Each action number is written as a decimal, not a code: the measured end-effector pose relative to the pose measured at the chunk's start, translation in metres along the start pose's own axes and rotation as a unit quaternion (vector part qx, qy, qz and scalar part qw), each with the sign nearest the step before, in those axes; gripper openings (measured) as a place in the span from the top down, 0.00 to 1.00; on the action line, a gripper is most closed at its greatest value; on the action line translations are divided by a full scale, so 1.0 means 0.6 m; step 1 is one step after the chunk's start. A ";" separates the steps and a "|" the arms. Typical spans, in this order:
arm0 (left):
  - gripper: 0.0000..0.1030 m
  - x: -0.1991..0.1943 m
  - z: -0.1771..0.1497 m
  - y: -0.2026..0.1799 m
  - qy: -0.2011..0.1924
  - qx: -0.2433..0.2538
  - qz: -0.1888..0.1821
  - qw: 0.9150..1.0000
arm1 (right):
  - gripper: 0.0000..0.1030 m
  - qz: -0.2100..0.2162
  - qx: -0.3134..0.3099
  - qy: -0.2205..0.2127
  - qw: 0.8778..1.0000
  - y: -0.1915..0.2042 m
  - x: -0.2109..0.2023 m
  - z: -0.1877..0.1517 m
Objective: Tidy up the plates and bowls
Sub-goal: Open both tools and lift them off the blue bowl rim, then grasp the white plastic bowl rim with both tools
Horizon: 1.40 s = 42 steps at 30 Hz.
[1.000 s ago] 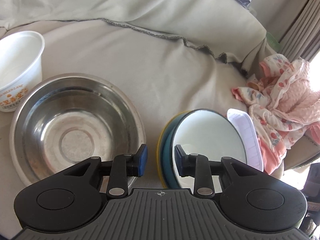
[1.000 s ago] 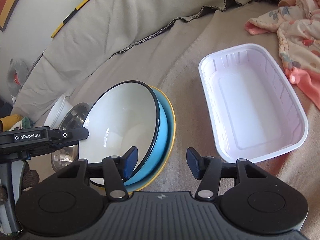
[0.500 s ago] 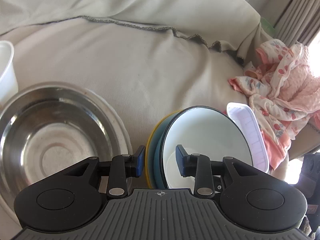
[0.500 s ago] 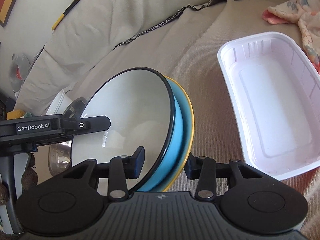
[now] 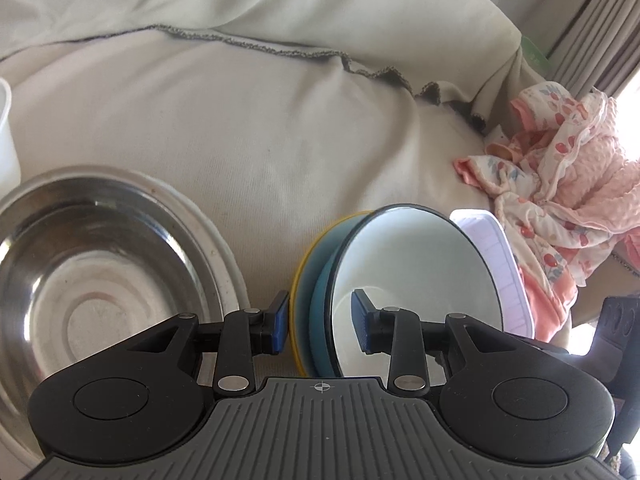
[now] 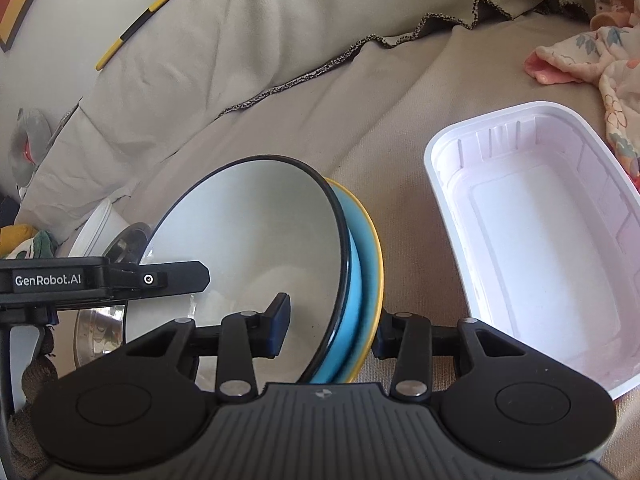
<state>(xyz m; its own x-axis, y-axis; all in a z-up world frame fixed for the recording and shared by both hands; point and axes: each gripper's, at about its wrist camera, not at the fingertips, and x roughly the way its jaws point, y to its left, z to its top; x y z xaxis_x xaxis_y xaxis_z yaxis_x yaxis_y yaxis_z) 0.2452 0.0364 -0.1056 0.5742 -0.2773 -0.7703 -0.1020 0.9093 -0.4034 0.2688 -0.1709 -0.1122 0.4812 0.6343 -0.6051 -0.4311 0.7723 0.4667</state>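
Observation:
A white enamel bowl point(image 5: 416, 268) with a dark rim is nested with a blue bowl point(image 5: 322, 316) and a yellow-rimmed plate point(image 5: 298, 300); the stack is tilted on edge. It also shows in the right wrist view point(image 6: 256, 240). My left gripper point(image 5: 320, 326) is open and straddles the stack's rim, one pad inside the white bowl, one outside the plate. My right gripper point(image 6: 332, 326) is open and straddles the opposite rim the same way. A steel bowl point(image 5: 92, 264) sits on a white plate to the left.
A white plastic tray point(image 6: 544, 236) lies right of the stack on the beige sofa cover point(image 5: 260, 128). A pink patterned garment point(image 5: 560, 184) lies at the far right. A white paper cup point(image 5: 6, 136) stands at the left edge.
Both grippers have moved in over the stack's rims, each with one pad now inside the white bowl. The stack stands more upright than before.

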 end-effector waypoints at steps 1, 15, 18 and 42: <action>0.67 0.000 -0.001 0.002 0.000 -0.004 -0.004 1.000 | 0.61 -0.001 -0.002 0.000 1.000 0.001 0.000 -0.002; 0.72 -0.033 -0.009 0.025 -0.016 -0.039 -0.028 0.999 | 0.61 -0.024 -0.007 -0.014 1.000 0.013 -0.027 -0.003; 0.75 -0.054 -0.007 0.028 -0.033 -0.043 -0.037 0.998 | 0.61 -0.040 -0.019 -0.032 0.999 0.020 -0.048 0.000; 0.75 -0.306 0.081 0.417 -0.214 -0.221 0.074 0.949 | 0.50 -0.044 -0.217 0.031 0.975 0.436 0.097 0.151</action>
<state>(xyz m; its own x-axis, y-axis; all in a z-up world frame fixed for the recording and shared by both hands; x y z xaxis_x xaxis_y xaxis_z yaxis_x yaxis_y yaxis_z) 0.1539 0.3296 -0.0411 0.7950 0.0811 -0.6012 -0.4832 0.6839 -0.5467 0.2537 0.0713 0.0330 0.4896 0.5518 -0.6752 -0.6786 0.7274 0.1024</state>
